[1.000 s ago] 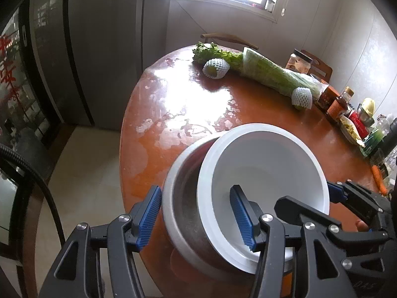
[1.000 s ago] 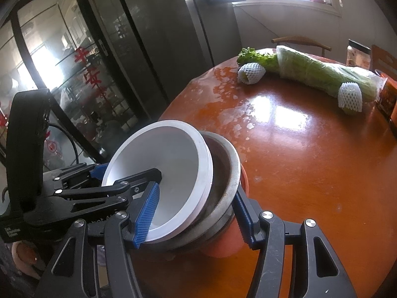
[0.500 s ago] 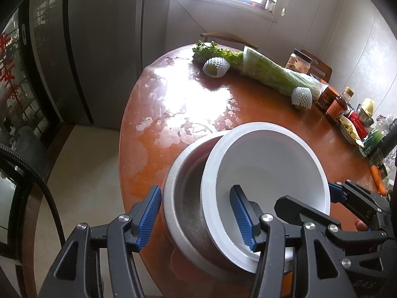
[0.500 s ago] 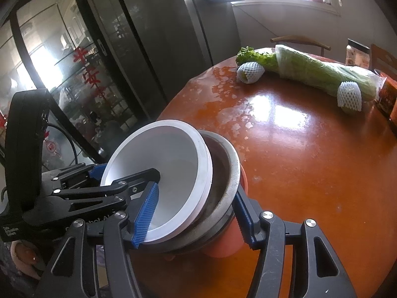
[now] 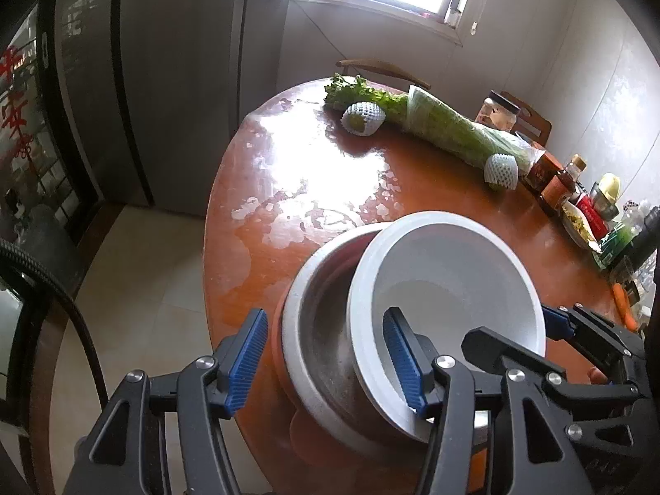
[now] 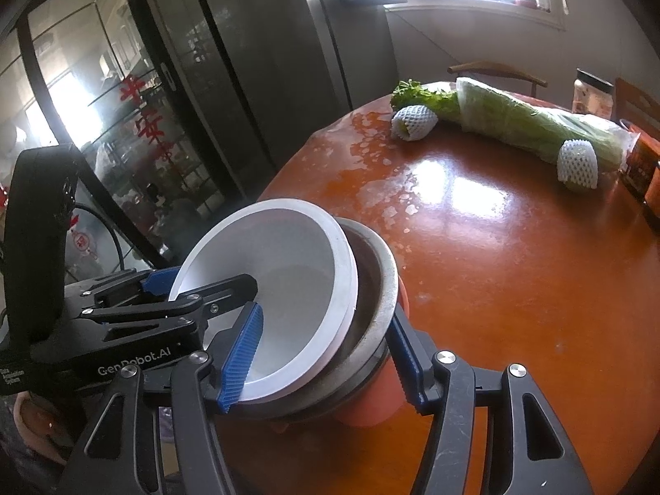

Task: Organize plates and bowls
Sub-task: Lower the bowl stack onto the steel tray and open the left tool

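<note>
A white bowl [image 5: 449, 272] [image 6: 284, 272] lies tilted inside a grey metal bowl [image 5: 317, 330] [image 6: 375, 284], which sits in an orange bowl [image 6: 371, 404] on the round orange table [image 5: 313, 189]. My left gripper [image 5: 326, 354] is open; its jaws straddle the near rims of the metal and white bowls, one finger inside the white bowl. My right gripper [image 6: 326, 354] is open and straddles the stack's rims from the other side; its left finger [image 6: 241, 354] is inside the white bowl. Each gripper shows in the other's view.
Wrapped lettuce [image 5: 453, 132] [image 6: 532, 123], greens and two foam-netted fruits [image 5: 363, 117] [image 6: 577, 163] lie at the table's far side. Jars and bottles [image 5: 565, 183] crowd the right edge. The stack stands near the table's edge, with floor [image 5: 136, 272] beyond.
The white bowl has slid slightly within the metal bowl. Both grippers stay open around the rims in nearly the same place.
</note>
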Motion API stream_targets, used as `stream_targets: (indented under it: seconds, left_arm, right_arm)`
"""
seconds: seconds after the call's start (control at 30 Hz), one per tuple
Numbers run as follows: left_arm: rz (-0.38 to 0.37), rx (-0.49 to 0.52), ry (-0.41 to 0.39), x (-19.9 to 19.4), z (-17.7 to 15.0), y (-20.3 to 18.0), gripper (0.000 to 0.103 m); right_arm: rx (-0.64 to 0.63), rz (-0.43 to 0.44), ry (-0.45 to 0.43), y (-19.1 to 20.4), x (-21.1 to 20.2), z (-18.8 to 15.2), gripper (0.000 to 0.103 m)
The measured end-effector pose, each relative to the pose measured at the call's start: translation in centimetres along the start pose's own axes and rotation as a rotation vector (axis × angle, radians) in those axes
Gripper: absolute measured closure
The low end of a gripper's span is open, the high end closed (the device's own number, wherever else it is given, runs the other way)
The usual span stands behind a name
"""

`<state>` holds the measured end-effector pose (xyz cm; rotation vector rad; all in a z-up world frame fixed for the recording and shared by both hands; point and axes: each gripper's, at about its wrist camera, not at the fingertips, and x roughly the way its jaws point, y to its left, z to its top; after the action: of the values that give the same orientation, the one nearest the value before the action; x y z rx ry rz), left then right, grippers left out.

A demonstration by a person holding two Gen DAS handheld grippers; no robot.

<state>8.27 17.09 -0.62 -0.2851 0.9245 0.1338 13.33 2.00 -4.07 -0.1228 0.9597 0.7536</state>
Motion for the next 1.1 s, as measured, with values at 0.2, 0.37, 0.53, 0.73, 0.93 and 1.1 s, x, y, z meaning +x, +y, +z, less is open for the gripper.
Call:
stream_targets:
  seconds: [0.2, 0.37, 0.53, 0.73, 0.93, 1.1]
  left_arm:
    - [-0.001, 0.004, -0.009, -0.3, 0.0, -0.1, 0.043]
    - [-0.003, -0.001, -0.025, -0.8, 0.0, -0.2, 0.042]
    - [0.002, 0.005, -0.036, -1.3, 0.0, -0.4, 0.042]
    - [0.008, 0.002, -0.062, -2.5, -0.1, -0.5, 0.041]
    - [0.011, 0.005, -0.086, -3.9, -0.8, -0.9, 0.041]
    - [0.03, 0.015, -0.108, -5.1, -1.5, -1.4, 0.04]
  right_arm:
    - [-0.008, -0.015, -0.015, 0.0, -0.4, 0.1, 0.037]
    - [-0.014, -0.036, -0.037, 0.0, -1.0, 0.3, 0.033]
    - [-0.018, -0.039, -0.035, 0.0, -1.1, 0.4, 0.033]
    - [-0.028, -0.041, -0.058, 0.2, -2.0, 0.4, 0.032]
    - [-0.038, -0.054, -0.084, 0.3, -3.4, 0.2, 0.031]
    - [-0.049, -0.067, -0.102, 0.5, -4.6, -0.2, 0.029]
